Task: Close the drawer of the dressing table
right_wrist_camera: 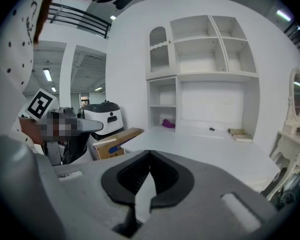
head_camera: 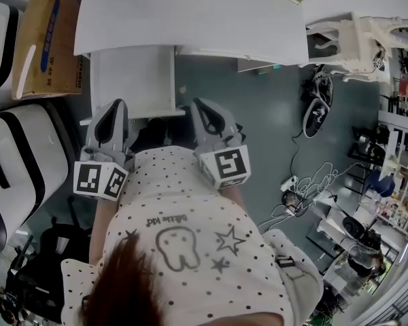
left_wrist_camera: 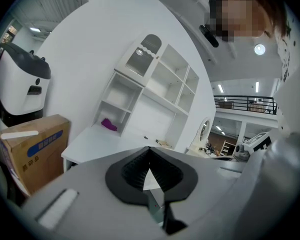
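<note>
Your left tool and right tool, clenched and empty, sit by the front edge of the open drawer, likely for pushing.

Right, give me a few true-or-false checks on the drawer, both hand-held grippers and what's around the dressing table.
1. The drawer sticks out from under the table top. True.
2. The left hand-held gripper is clamped on the drawer front. False: its jaws are together with nothing between them.
3. A cardboard box stands beside the table, on the left in the head view. True.
4. The purple thing lies on the top shelf. False: it is in the bottom left compartment of the shelf unit.
5. The right hand-held gripper is shut and empty. True.
</note>
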Tool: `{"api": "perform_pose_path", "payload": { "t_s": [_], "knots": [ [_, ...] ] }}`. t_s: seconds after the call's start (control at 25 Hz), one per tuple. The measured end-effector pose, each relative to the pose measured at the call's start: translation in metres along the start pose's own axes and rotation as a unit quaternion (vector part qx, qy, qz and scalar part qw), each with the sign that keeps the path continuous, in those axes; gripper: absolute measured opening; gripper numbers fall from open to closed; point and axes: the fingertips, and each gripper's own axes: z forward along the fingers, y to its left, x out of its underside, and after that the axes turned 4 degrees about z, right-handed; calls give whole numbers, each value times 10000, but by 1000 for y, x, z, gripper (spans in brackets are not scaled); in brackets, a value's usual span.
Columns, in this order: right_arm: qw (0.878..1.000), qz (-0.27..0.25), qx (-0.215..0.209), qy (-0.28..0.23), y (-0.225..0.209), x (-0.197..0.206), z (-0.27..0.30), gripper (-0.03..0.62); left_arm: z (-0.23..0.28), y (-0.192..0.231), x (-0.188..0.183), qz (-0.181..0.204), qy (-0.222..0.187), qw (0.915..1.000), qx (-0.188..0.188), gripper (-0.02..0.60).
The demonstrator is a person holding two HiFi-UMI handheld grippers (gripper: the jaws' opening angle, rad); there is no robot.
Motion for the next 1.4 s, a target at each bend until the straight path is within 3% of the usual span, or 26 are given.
{"api": "perform_pose_path", "payload": {
  "t_s": [0.28, 0.6, 0.76, 0.92, 1.08, 1.2, 1.4],
  "knots": [
    [10000, -80, -44, -14, -2, 0, 2, 2, 2, -2, 1, -38, -20, 10000, -23, -2],
    [9973, -31, -617, -405, 8, -20, 14, -6, 1, -4, -10, 168, -193, 9997, 18, -2],
    [9944, -92, -951, -444, 21, -32, 22, -6, -8, 9, -13, 517, -30, 9987, -13, -2],
    [9922, -141, -1183, -378, 30, -32, 24, -3, -23, 39, 26, 577, 915, 9935, -365, -2],
    [9933, -98, -1129, -217, 29, -25, 25, -2, -31, 61, 89, 245, 1869, 9800, -630, -1],
    [9945, -122, -1036, -54, 26, -18, 25, -2, -36, 69, 147, 147, 2634, 9622, -679, 14],
    [9935, -343, -1055, 239, 29, -3, 25, -2, -42, 69, 250, -73, 3741, 9266, -367, 77]
  ]
}}
